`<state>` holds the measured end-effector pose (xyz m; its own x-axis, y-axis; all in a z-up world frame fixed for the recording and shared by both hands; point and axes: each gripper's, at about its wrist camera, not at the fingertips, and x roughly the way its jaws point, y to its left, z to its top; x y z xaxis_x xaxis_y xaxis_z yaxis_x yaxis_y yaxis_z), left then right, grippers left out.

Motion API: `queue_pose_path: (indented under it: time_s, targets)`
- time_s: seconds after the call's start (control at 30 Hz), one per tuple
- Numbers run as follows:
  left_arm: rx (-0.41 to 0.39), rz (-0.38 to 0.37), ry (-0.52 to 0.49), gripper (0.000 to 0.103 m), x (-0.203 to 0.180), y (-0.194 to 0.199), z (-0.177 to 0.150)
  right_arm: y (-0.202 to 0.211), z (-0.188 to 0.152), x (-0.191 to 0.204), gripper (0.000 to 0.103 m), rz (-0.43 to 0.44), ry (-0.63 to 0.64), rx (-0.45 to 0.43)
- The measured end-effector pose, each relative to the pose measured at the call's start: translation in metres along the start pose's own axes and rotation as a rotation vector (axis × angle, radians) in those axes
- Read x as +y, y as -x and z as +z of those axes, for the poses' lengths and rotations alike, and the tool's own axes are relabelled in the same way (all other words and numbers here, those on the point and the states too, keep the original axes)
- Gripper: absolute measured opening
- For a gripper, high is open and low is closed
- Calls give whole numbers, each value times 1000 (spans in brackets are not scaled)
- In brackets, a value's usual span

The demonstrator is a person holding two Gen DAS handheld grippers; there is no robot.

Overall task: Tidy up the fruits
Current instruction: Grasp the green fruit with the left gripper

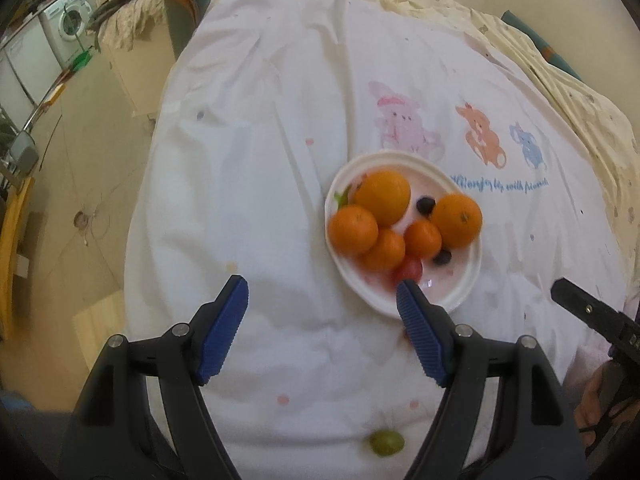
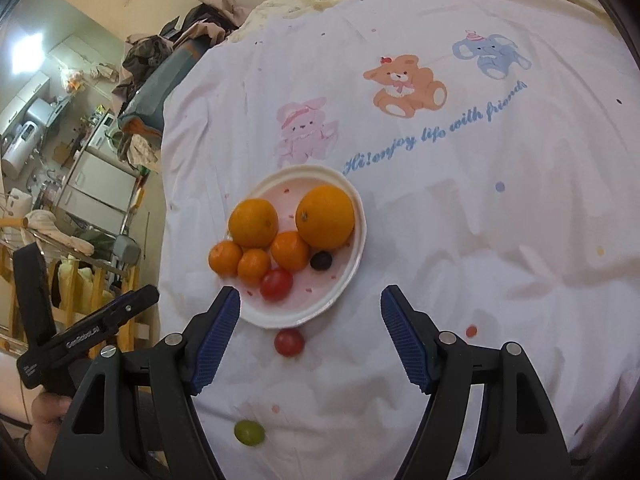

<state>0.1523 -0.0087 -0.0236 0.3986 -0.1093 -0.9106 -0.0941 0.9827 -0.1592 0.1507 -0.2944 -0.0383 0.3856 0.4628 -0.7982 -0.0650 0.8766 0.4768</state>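
Fruits are mostly piled on the white plate [image 1: 464, 292] on the bed; the green grape [image 1: 386, 443] lies loose below the empty, spread left gripper [image 1: 322, 292]; soft bedding could let it roll. From the right wrist, a red tomato [image 2: 289, 342] sits just off the plate's rim, between the released right gripper [image 2: 310, 300] fingers; open sheet lies to the right.

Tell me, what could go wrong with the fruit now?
The plate sits on a soft, wrinkled bedsheet and is piled with oranges, so a nudge might tip it or send one rolling off. A red tomato and a green grape lie loose on the sheet and could roll away. Both are small and soft, so the open right gripper might squash them.
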Motion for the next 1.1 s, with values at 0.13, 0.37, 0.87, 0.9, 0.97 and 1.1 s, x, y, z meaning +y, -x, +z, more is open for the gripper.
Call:
queue_pose_path:
  time_s: [0.13, 0.37, 0.87, 0.9, 0.97, 1.1]
  targets:
    - [17, -22, -7, 74, -1, 6, -19, 1, -14, 0, 76, -12, -6, 14]
    - [17, -33, -102, 74, -18, 19, -48, 0, -32, -3, 76, -28, -29, 26]
    - [159, 17, -262, 73, -54, 5, -108, 4, -36, -20, 76, -19, -90, 25]
    - [186, 14, -283, 72, -59, 1, -113, 4, -35, -20, 76, -11, -97, 24]
    - [222, 9, -314, 65, -67, -6, -121, 5, -33, -20, 76, 9, -107, 19]
    - [228, 7, -380, 56, -82, -18, -131, 8, -33, -17, 76, 24, -102, 16]
